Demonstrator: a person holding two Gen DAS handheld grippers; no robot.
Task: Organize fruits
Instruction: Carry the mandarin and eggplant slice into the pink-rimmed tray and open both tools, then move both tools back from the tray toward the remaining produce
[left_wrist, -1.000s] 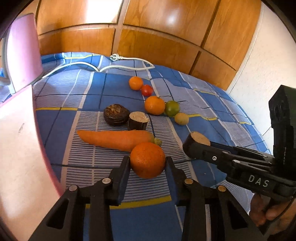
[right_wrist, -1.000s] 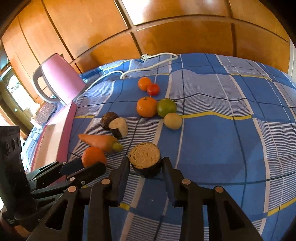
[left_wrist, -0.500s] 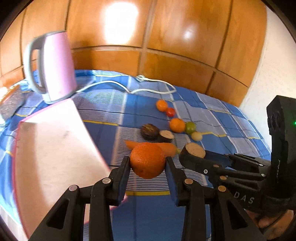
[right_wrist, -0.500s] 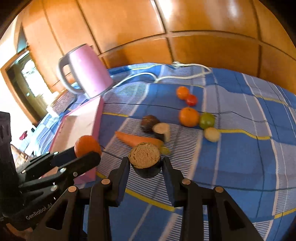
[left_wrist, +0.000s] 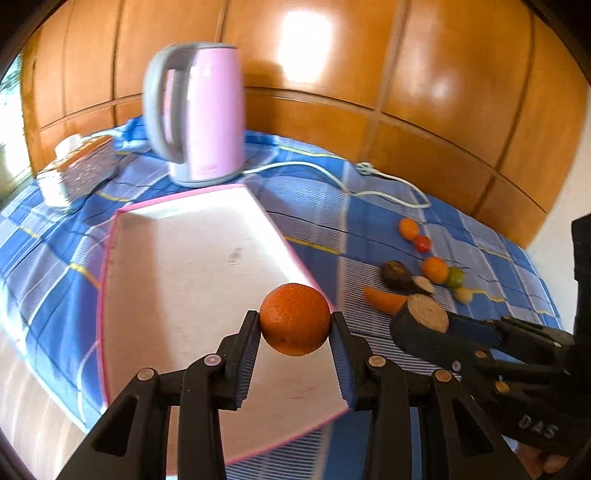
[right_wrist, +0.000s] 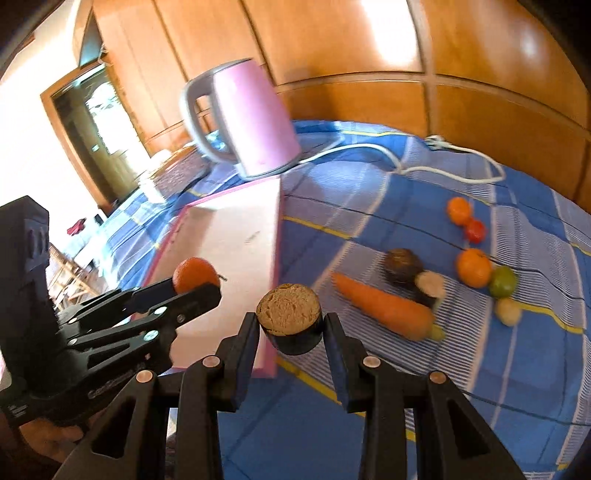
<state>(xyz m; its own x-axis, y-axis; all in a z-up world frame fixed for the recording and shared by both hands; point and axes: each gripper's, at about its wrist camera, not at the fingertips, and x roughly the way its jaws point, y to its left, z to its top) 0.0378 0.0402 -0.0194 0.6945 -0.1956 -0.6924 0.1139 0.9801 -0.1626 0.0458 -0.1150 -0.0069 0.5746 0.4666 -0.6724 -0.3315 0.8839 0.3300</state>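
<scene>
Left gripper sits bottom centre, fingers clamped tight on its load; right gripper likewise pinched, both angled downward, side by side.

From my left gripper I see the tray on the table, spreading left and near. The kettle stands behind the tray's far edge, its cord trailing right. A box lies left of the kettle. The carrot and other fruits sit right of the tray.
</scene>
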